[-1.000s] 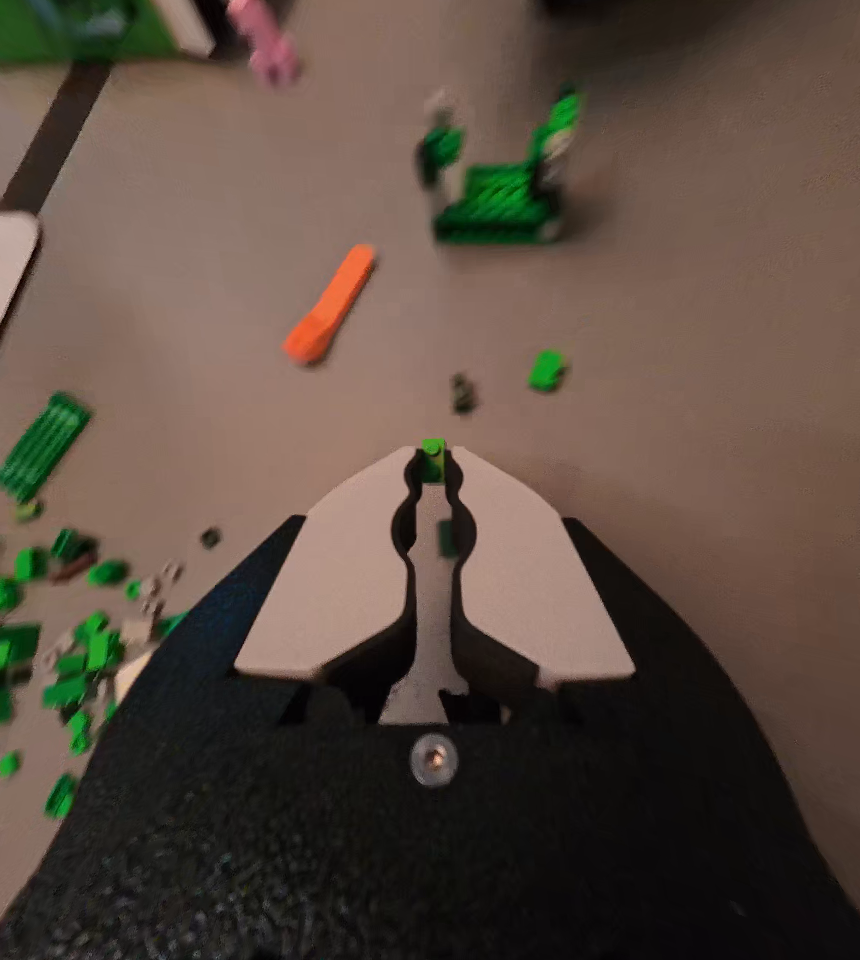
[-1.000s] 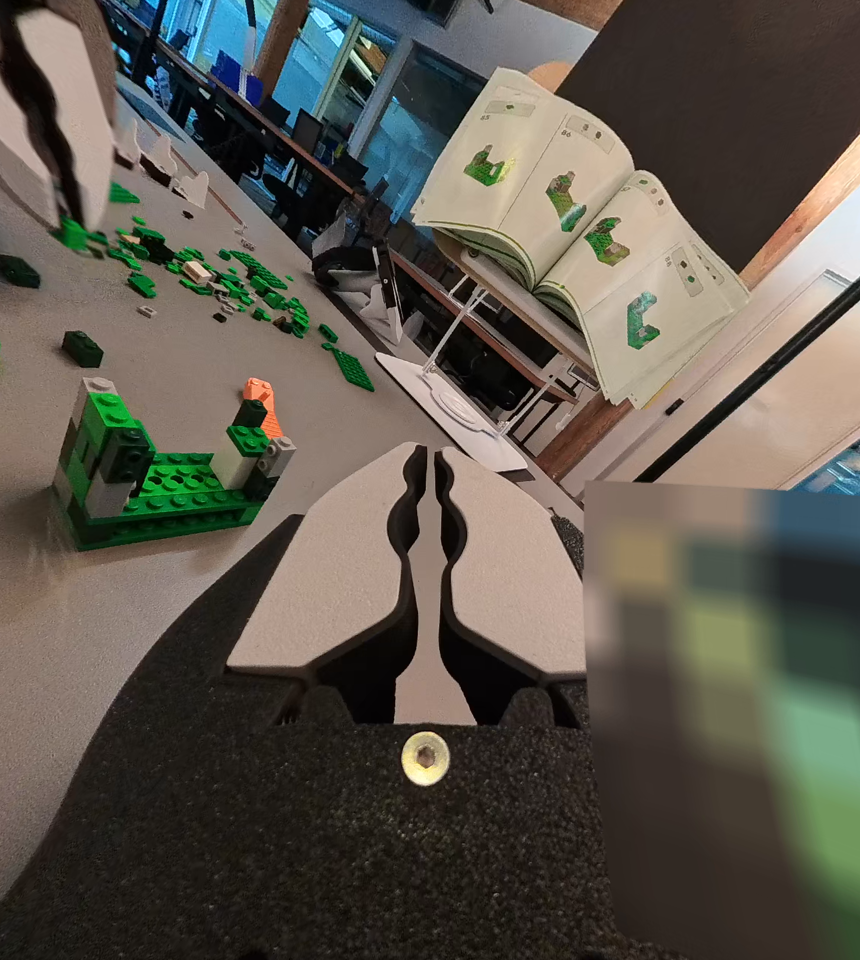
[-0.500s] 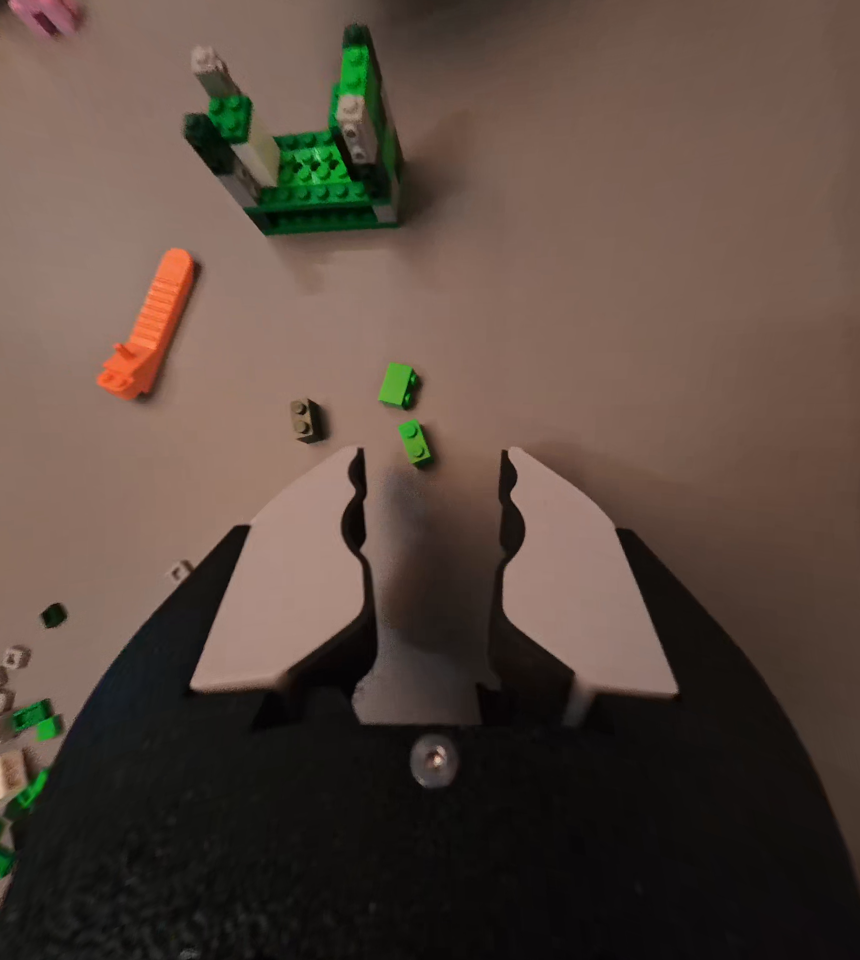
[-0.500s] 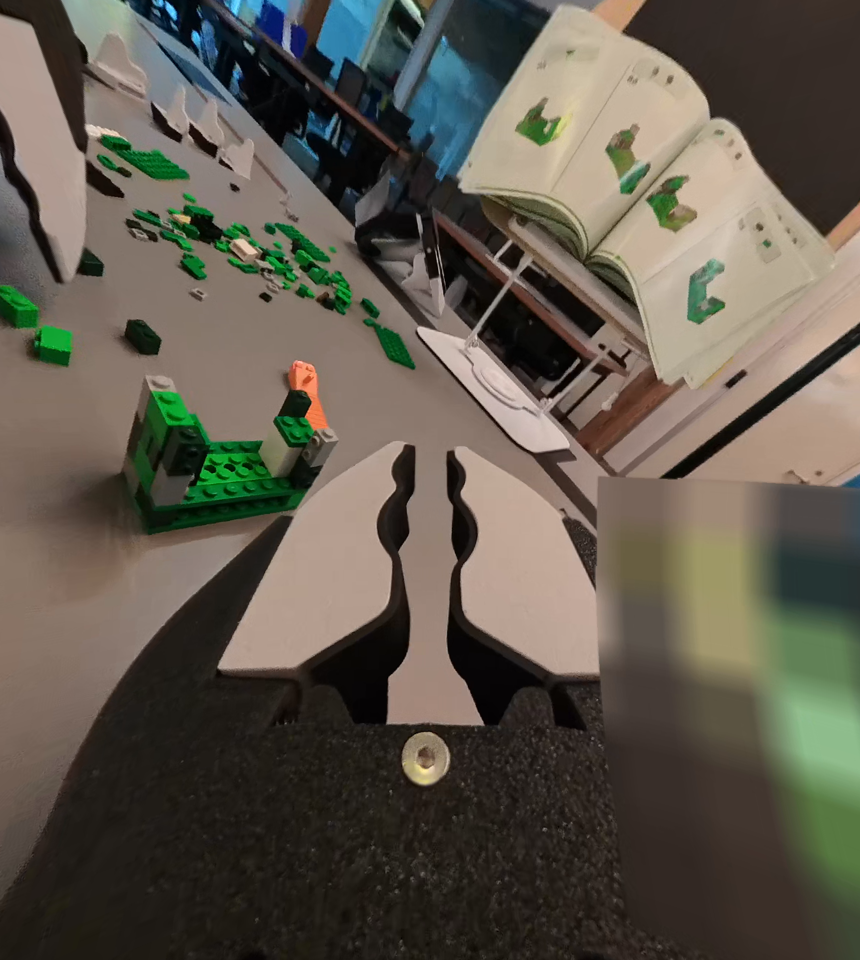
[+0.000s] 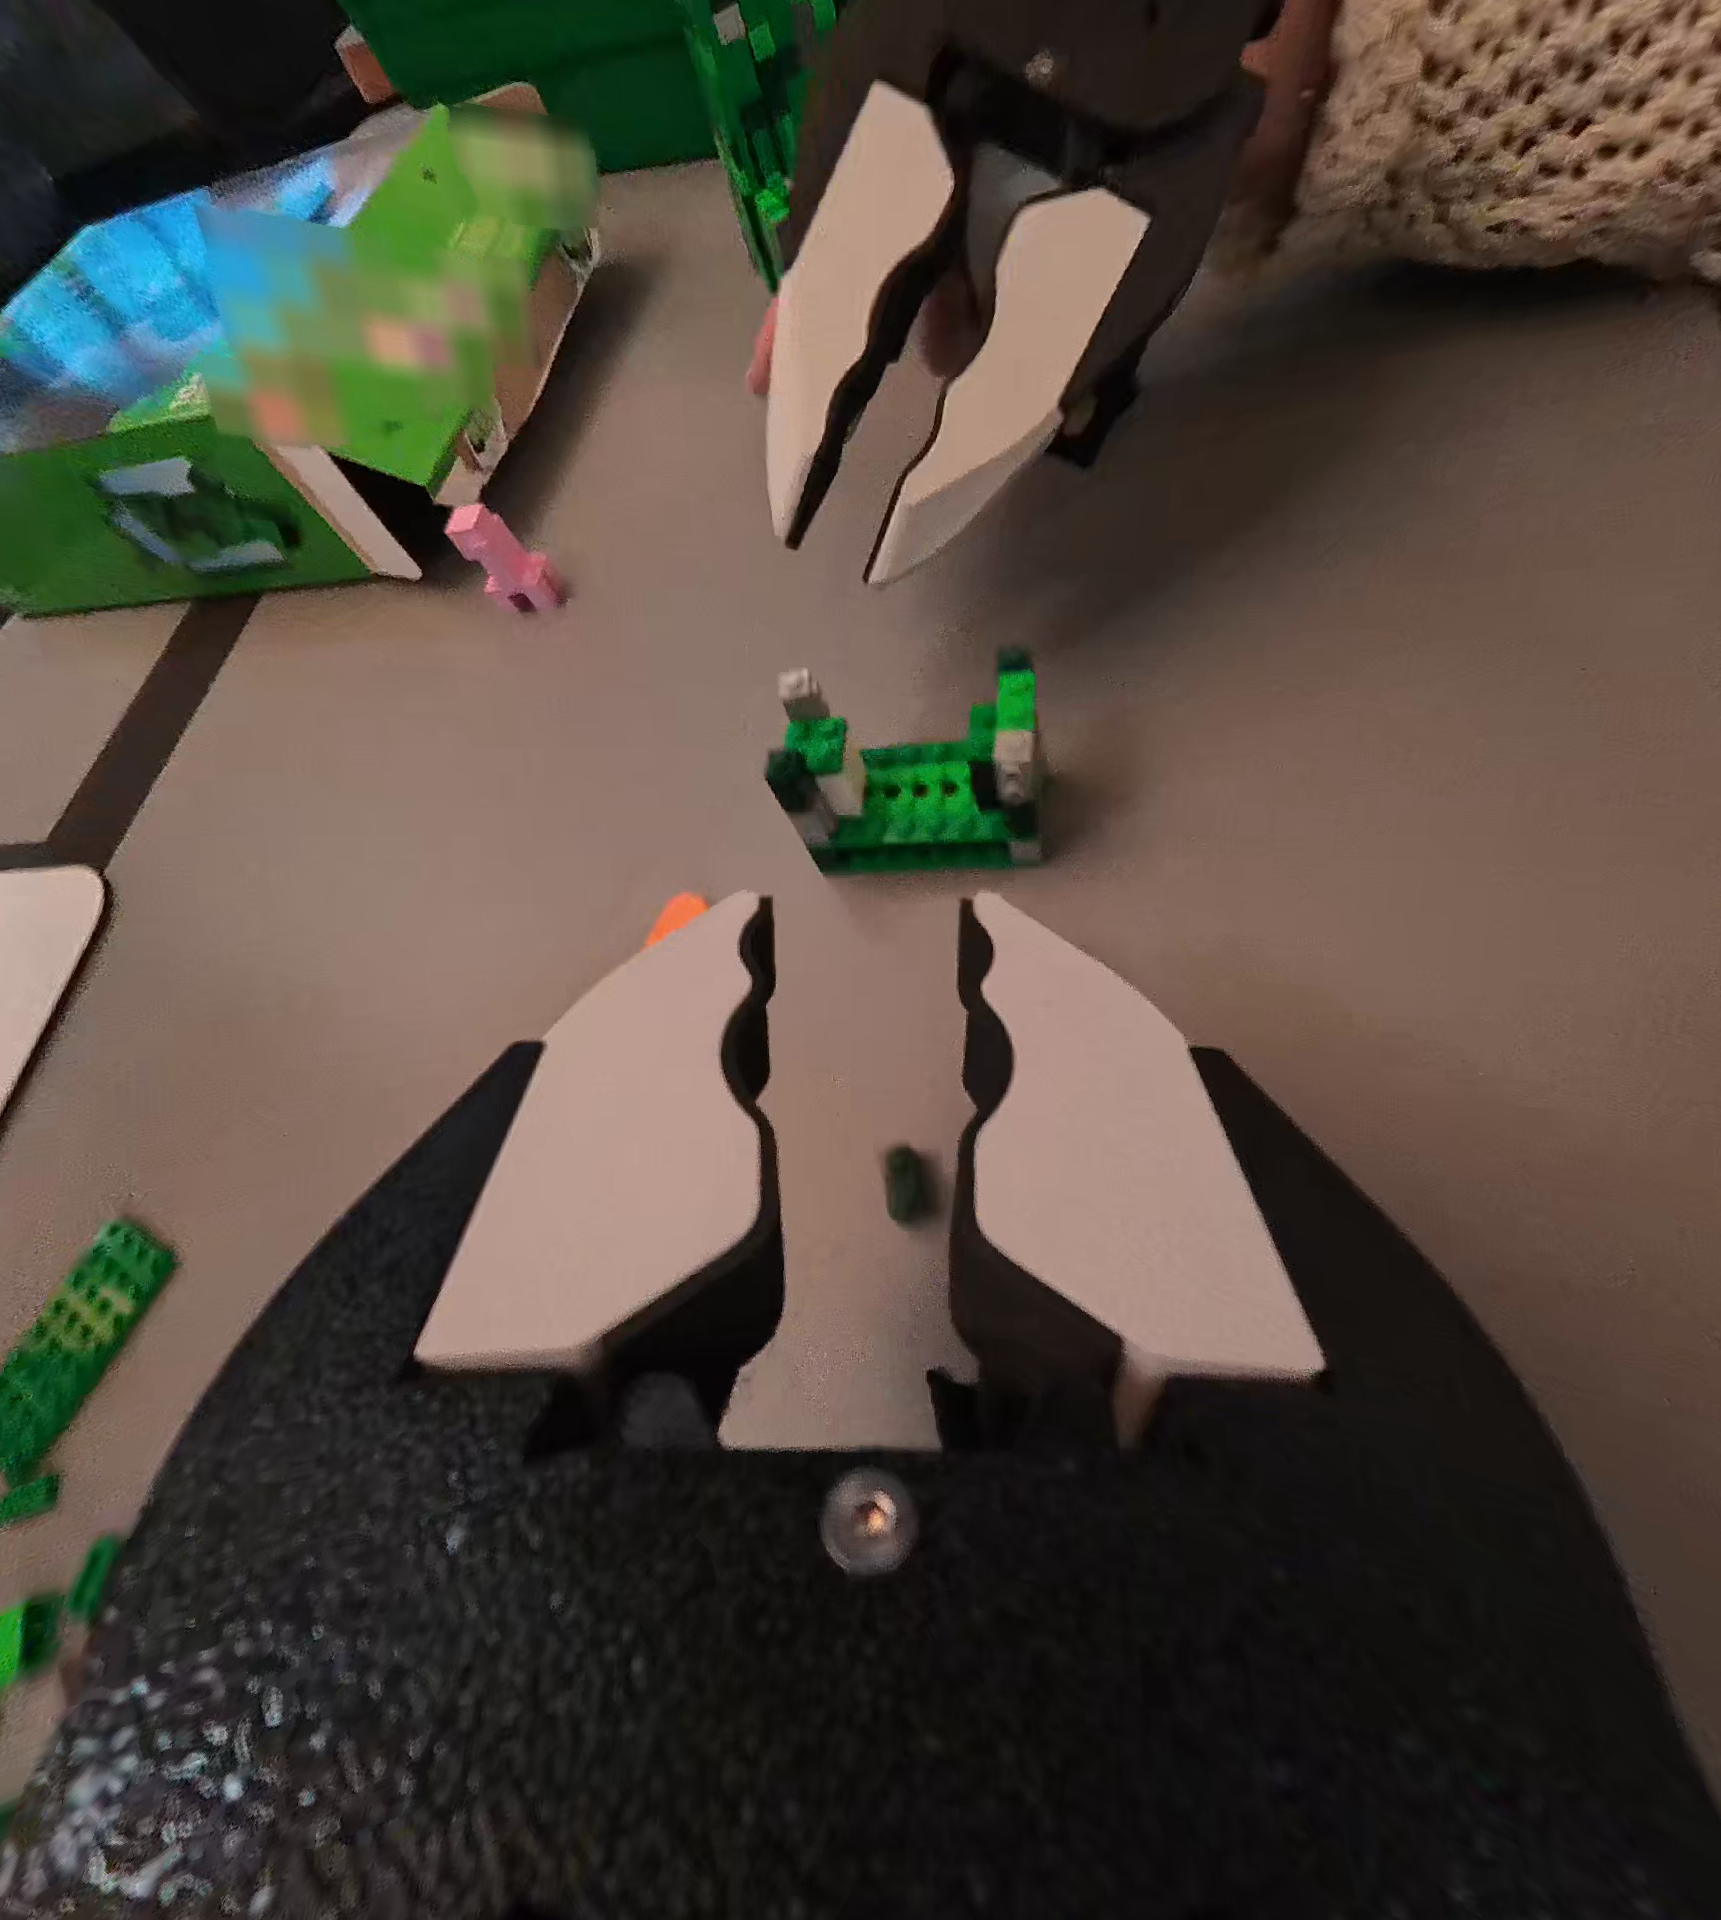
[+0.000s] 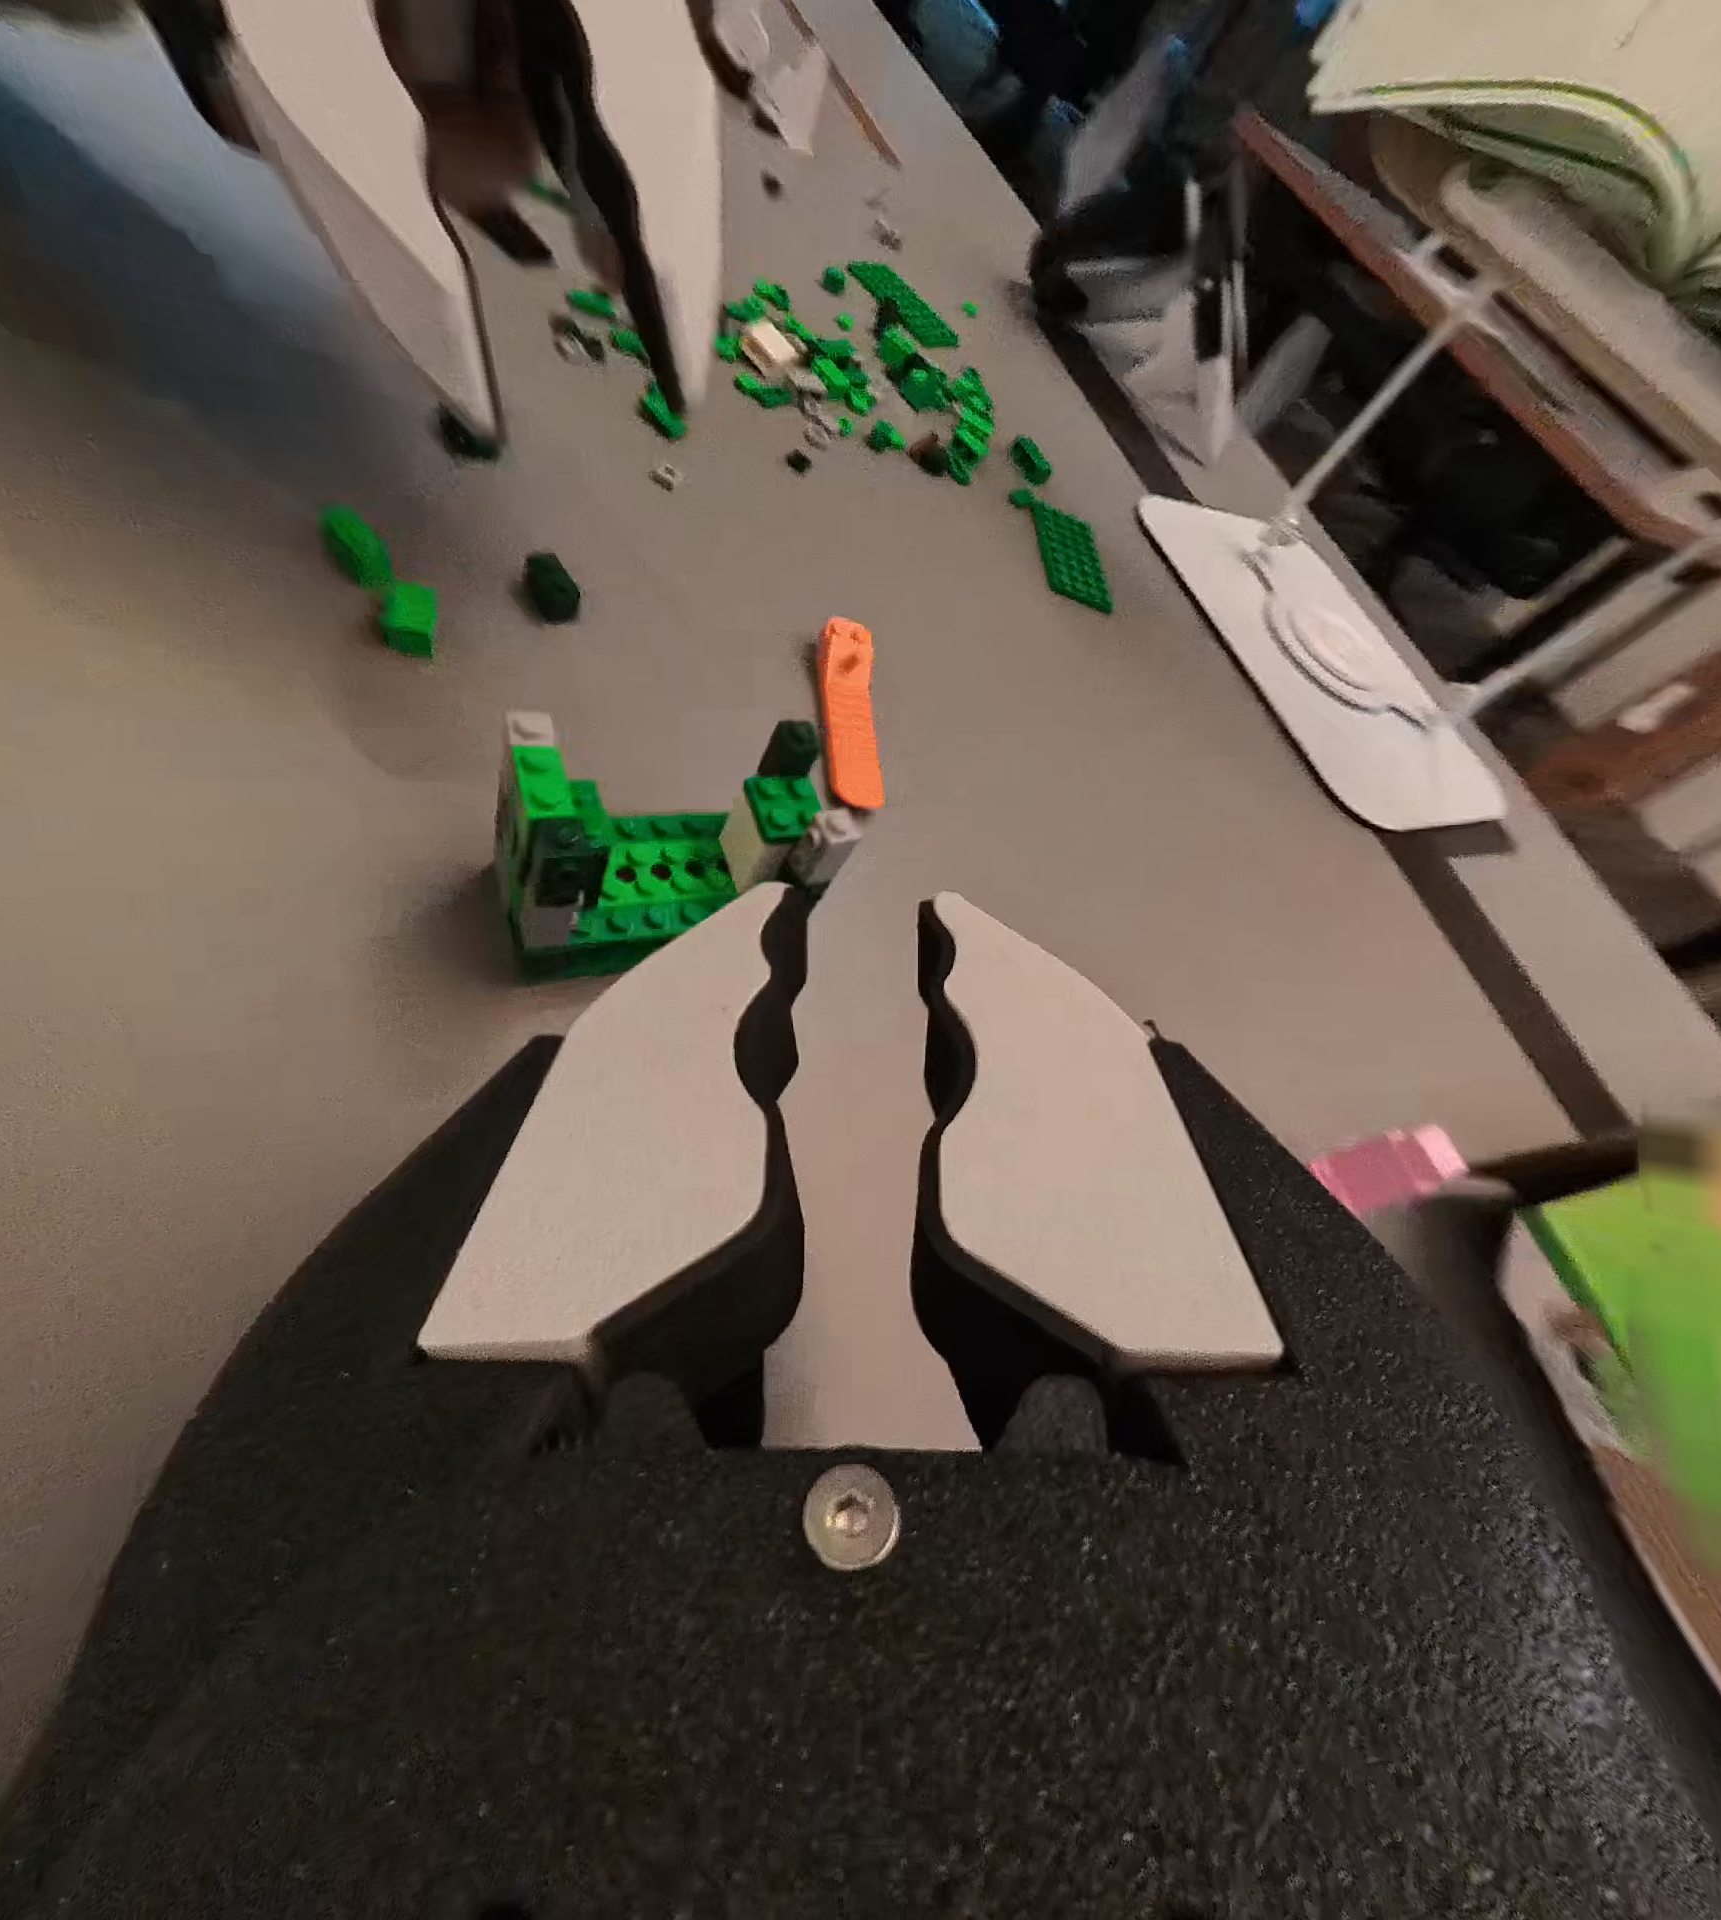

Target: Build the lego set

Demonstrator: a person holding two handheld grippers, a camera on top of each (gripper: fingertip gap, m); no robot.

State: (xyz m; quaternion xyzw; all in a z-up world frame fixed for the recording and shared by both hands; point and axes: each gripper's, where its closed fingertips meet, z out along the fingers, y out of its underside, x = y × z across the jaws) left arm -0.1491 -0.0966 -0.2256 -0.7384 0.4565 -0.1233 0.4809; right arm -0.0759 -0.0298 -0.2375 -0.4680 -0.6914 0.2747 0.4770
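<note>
Left gripper (image 5: 864,904) has backed off the bricks, jaws still apart.

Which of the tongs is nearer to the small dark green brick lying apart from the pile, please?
Left. The left tongs hang open right over the dark green brick, which shows between their fingers. The right tongs are beyond the green build, farther off.

Both wrist cams sit behind their own claw, angled down at the desk (image 5: 1355,727) from opposite sides, pretty close, facing each other. Both catch the build (image 5: 913,790) (image 6: 648,852) in between.
</note>
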